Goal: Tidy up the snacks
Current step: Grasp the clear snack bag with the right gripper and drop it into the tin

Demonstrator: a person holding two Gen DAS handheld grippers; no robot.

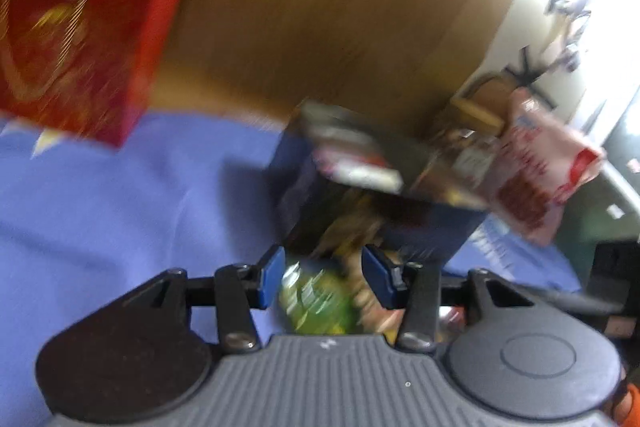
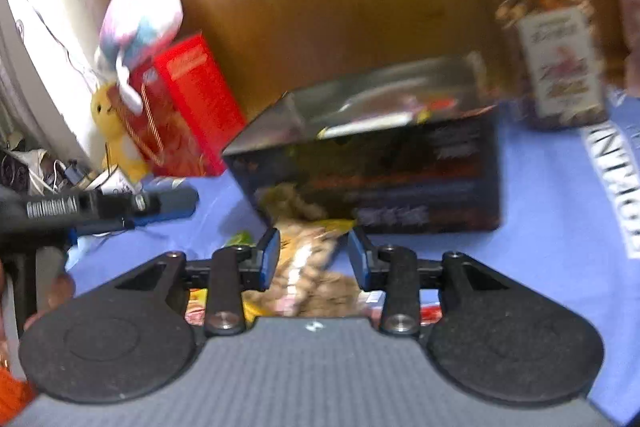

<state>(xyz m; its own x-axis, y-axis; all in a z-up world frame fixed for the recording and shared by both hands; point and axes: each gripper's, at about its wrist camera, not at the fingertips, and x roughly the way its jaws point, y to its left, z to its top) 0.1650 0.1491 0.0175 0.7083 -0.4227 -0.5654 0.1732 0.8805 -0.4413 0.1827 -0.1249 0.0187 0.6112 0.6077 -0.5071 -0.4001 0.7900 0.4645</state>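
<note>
Snack packets, one green (image 1: 316,303) and one tan (image 2: 316,267), sat between half-open left gripper (image 1: 324,277) and right gripper (image 2: 314,259); whether either was pinched I couldn't tell, and a loose hold risked dropping one.

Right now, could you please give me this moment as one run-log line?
stage: approaching snacks | left gripper: open over green packet | right gripper: open over yellow nut packet | dark rectangular box: upright on blue cloth

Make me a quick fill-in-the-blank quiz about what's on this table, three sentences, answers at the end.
1. The cloth covering the table is ____ in colour.
2. The jar of nuts behind the dark box has a ____ lid.
3. A plush toy sits on top of the ____ box.

Missing words: blue; yellow; red
</note>
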